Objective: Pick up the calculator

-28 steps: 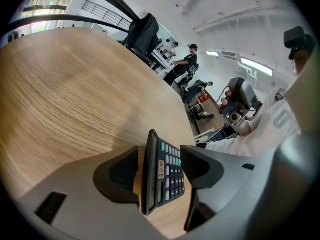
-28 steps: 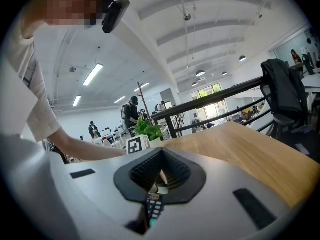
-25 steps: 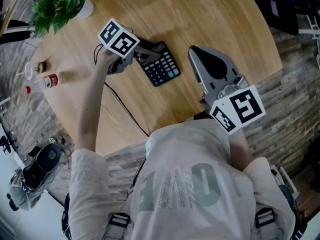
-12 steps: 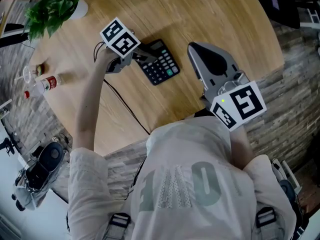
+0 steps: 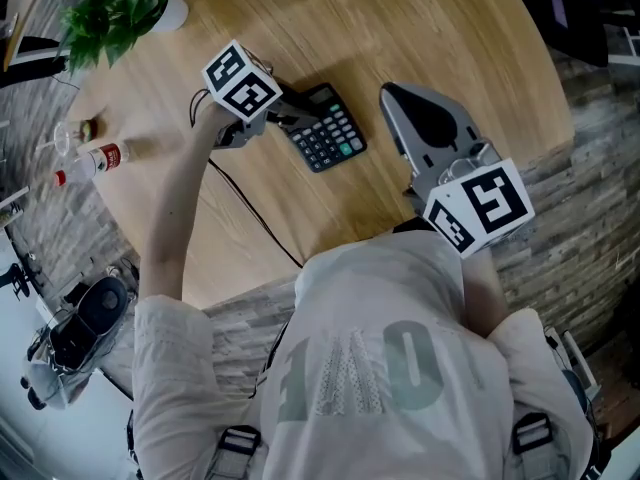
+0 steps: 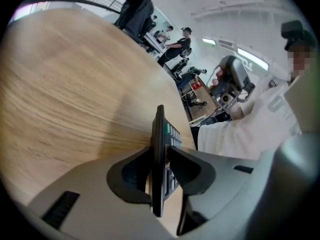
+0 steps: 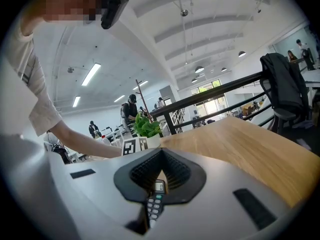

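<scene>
L gripper (image 5: 298, 118) fingers have just been closing & now pinch the calculator (image 5: 332, 136) by its left edge. It lies on the worktop (image 5: 420, 28). R gripper (image 5: 396, 94) hangs beside it, fingers together, empty. Grip looks made, so I'd lift next.

Faint large print on the shirt (image 5: 372, 370), perhaps "100", uncertain; bottle (image 5: 95, 160) label and calculator (image 5: 328, 133) keys illegible.

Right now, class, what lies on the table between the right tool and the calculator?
Nothing lies there. In the head view, only a bare strip of the wooden table separates the right tool from the calculator.
</scene>
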`<state>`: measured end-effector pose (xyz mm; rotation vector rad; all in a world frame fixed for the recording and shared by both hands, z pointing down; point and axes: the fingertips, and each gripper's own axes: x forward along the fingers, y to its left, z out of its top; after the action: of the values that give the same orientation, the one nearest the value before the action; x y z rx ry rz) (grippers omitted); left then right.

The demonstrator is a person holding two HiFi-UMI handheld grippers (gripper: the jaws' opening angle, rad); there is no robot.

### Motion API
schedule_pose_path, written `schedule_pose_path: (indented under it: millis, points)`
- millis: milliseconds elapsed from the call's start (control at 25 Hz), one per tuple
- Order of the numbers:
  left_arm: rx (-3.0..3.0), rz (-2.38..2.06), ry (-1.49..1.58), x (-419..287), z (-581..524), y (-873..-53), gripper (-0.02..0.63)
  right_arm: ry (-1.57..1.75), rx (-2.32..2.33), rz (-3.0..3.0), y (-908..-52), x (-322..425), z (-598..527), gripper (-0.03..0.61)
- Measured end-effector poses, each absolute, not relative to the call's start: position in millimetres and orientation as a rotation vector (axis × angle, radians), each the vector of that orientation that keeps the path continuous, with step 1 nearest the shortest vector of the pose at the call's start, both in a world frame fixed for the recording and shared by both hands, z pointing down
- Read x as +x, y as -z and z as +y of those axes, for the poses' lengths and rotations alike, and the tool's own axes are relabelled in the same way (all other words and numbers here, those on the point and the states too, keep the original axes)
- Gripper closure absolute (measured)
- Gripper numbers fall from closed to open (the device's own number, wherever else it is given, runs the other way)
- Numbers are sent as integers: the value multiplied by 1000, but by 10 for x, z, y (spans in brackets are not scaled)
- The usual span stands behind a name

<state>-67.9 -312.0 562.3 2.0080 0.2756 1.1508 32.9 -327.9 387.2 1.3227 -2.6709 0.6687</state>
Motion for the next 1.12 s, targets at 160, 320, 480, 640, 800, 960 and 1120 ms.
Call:
schedule_pose_path:
  millis: [160,320,480,640,800,960,1120]
  points:
    - [2236,240,-1160,-587,-3155,-5390,491,-642,1299,-2694,-3800,254,-3239,560]
    - [2367,97,-1106,-501,-3235,-5175,491,-590,1263,-2731,-3663,136,-3147,560]
    - [2491,-48,-993,-436,-3259,-4906,491,-522,1240,-2766,-3502,67,-3010,560]
    - [2596,-240,-824,-464,-3344,-4573,491,-438,1225,-2787,-3361,14,-2909,560]
    - [2680,-503,-588,-619,-3438,-4192,491,-392,1219,-2785,-3275,-78,-2857,560]
    - [2648,-909,-319,-896,-3523,-3917,491,-321,1196,-2815,-3141,-203,-2821,560]
    - [2517,-1348,-46,-1309,-3470,-3589,491,-256,1166,-2839,-3027,-359,-2803,560]
